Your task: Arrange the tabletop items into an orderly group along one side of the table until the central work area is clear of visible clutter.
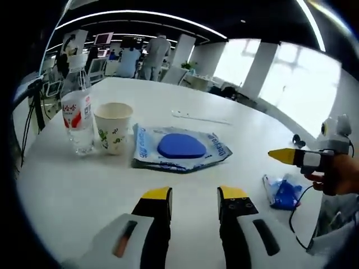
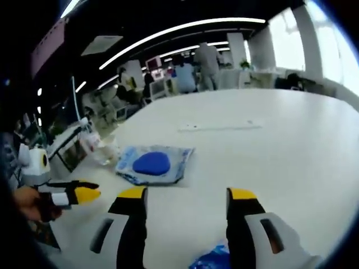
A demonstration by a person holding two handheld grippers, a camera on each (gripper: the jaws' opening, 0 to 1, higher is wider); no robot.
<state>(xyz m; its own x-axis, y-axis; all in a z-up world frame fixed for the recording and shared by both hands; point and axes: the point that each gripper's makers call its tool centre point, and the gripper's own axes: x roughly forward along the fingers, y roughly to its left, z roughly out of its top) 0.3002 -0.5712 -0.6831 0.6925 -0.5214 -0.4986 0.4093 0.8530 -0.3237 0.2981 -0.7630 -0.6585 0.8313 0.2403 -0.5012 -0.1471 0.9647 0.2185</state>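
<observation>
Black jaws, yellow tips, white housings

No legible text; print on bottle label [image 1: 77, 114] and blue packet [image 1: 179, 148] too blurred.

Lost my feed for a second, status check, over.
Left tool open, empty; right tool open above crumpled blue wrapper. Water bottle, paper cup, blue-pad packet grouped. Nothing blocking.

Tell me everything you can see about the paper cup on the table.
The paper cup is off-white with small green and dark leafy prints, wider at its rolled rim than at its base. It stands upright and open on the white table, between the clear water bottle and the blue-and-white packet. What it holds can't be seen.
</observation>
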